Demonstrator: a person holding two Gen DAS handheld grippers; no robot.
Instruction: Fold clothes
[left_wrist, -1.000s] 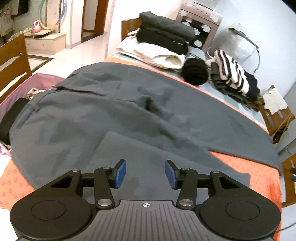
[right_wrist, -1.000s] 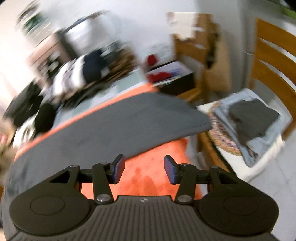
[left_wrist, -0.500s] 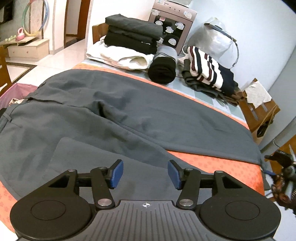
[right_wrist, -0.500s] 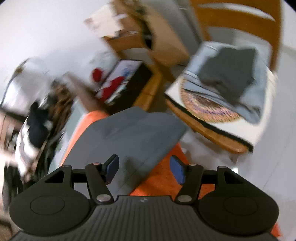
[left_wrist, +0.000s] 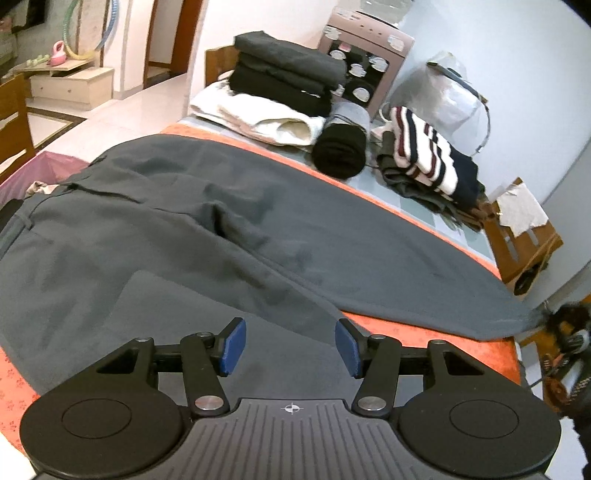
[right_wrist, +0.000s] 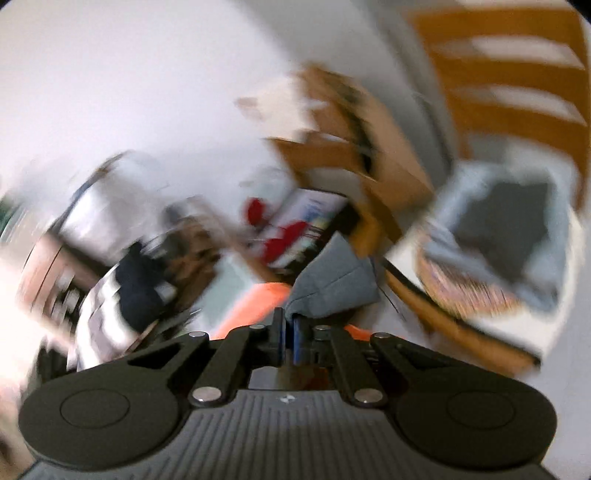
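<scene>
The left gripper (left_wrist: 290, 347) hangs with its blue pads wide apart just above the near leg of the grey trousers (left_wrist: 229, 236), gripping nothing. The trousers lie spread flat across the orange tabletop (left_wrist: 424, 332), waistband to the left. The right gripper (right_wrist: 287, 341) is pinched tight on the hem of the trousers (right_wrist: 332, 280) at the tabletop's end; that view is blurred. Farther back sit folded dark clothes (left_wrist: 288, 74), a black roll (left_wrist: 340, 151) and a striped sweater (left_wrist: 428, 151).
</scene>
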